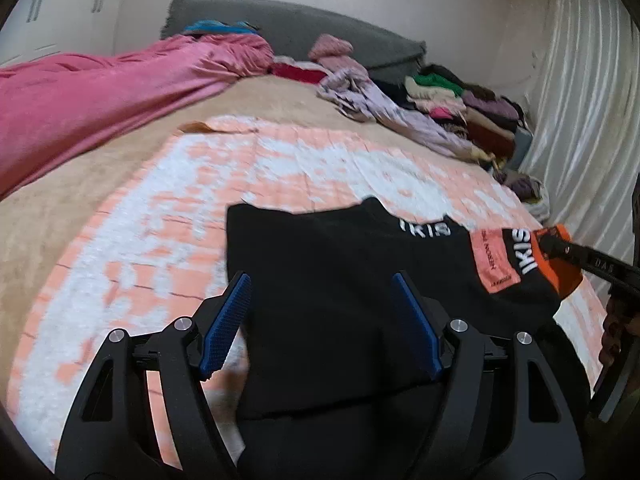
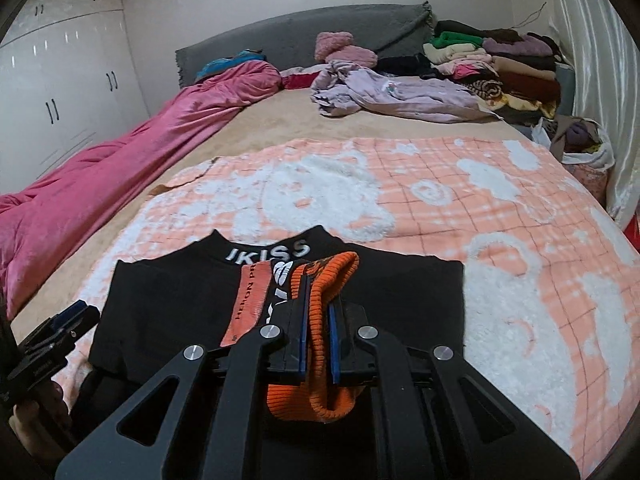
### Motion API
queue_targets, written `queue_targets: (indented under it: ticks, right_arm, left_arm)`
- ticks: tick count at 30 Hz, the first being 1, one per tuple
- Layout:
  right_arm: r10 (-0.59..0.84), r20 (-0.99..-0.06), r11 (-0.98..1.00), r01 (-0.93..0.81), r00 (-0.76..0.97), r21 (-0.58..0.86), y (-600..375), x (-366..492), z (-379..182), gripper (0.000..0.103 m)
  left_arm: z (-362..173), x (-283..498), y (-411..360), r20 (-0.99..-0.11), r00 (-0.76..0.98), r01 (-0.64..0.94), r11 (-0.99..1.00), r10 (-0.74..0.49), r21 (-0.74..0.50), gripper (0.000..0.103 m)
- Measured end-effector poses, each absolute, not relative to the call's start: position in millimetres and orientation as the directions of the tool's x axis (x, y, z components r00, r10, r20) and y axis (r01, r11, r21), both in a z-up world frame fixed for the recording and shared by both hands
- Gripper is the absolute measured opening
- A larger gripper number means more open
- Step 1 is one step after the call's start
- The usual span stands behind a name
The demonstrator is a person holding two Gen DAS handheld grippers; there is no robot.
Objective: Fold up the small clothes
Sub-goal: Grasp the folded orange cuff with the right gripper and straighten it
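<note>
Between the right gripper's (image 2: 318, 316) fingers – the sweater's orange cuff (image 2: 320, 364)

Both cameras ride low and close over the bed (image 2: 280, 120), tilted down toward the grey headboard (image 2: 304, 32). The left wrist view sits over the black top's (image 1: 320, 280) left edge (blurred) — the right looks over its middle; both share that garment and the checked blanket (image 2: 500, 208).

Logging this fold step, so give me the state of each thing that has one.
black top: flat on the blanket, sleeve folded over its body
orange cuff: clamped
right gripper: shut on the cuff
left gripper: open, empty, over the top
pink duvet: bunched along the bed's edge
</note>
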State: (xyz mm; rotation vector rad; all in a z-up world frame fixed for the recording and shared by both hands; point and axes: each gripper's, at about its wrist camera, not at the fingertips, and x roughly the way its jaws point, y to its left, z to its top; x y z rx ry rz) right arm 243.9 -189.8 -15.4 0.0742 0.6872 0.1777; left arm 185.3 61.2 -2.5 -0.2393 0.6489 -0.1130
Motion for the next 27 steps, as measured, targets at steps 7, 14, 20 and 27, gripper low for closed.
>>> queue_targets:
  ticks: [7,14,20,27]
  right_arm:
    - [0.164,-0.679,0.986,-0.107,0.715,0.125,-200.2,247.6,-33.9,0.007]
    - [0.151,-0.702,0.988,-0.083,0.696,0.130,-204.7,252.2,-47.6,0.007]
    - [0.099,-0.738,0.995,-0.053,0.667,0.085,-206.2,259.9,-61.7,0.010]
    - [0.075,-0.692,0.994,-0.002,0.718,0.106,-227.3,244.3,-53.1,0.020]
  left_arm:
    - [-19.0,196.5,45.1,-0.640,0.733,0.084,0.964,-0.231,-0.251,0.069]
    - [-32.3,204.3,44.3,-0.688,0.692,0.065,0.968,-0.219,-0.243,0.069]
    - [-34.8,205.1,45.8,-0.692,0.687,0.065,0.967,-0.223,-0.246,0.069]
    - [-35.7,205.1,49.7,-0.688,0.687,0.064,0.963,-0.233,-0.263,0.069]
